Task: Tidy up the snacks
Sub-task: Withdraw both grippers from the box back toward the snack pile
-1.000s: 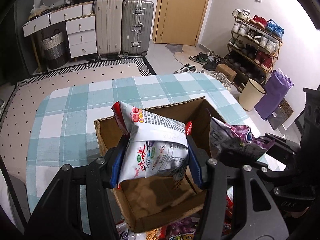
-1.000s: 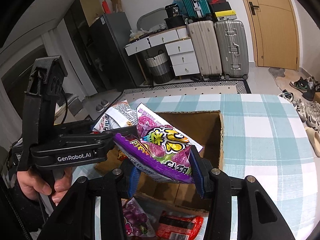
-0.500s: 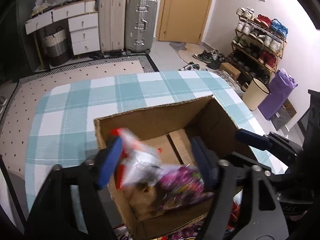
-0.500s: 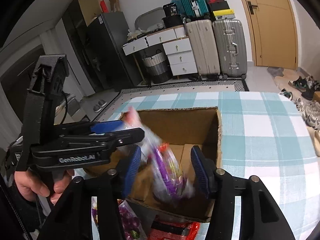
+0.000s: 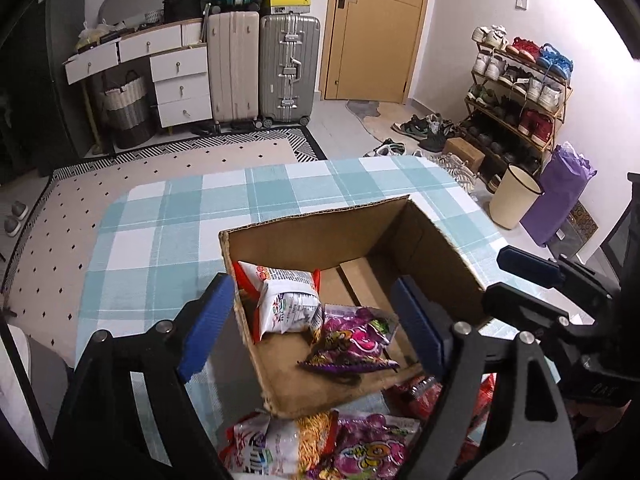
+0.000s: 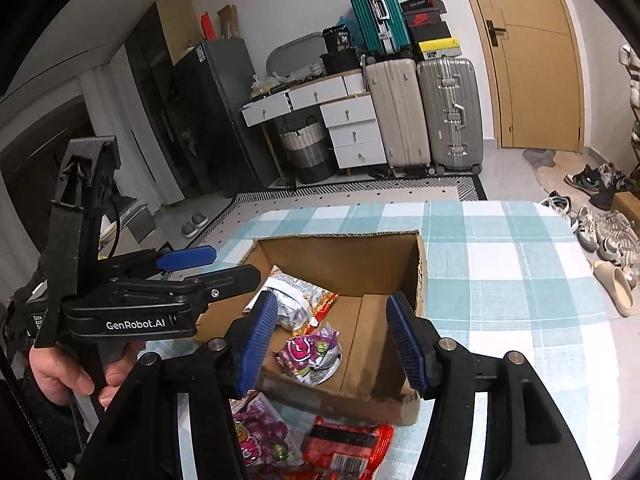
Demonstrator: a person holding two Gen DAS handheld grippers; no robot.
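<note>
An open corrugated cardboard box (image 5: pixel 352 224) near the table's (image 5: pixel 168 240) front edge contains two crinkled foil packets on its floor: a white-and-red snack bag (image 5: pixel 286 300) against its left wall and a purple snack bag (image 5: pixel 354 340) beside it. The left gripper (image 5: pixel 316 328) hovers over the box, jaws opening with nothing between them; both packets lie below, clear of its blue ribbed pads. The right gripper (image 6: pixel 332 340), jaws parted and empty, hangs above the purple packet, and more glossy packets (image 5: pixel 320 444) lie on the checked cloth at the front edge.
</note>
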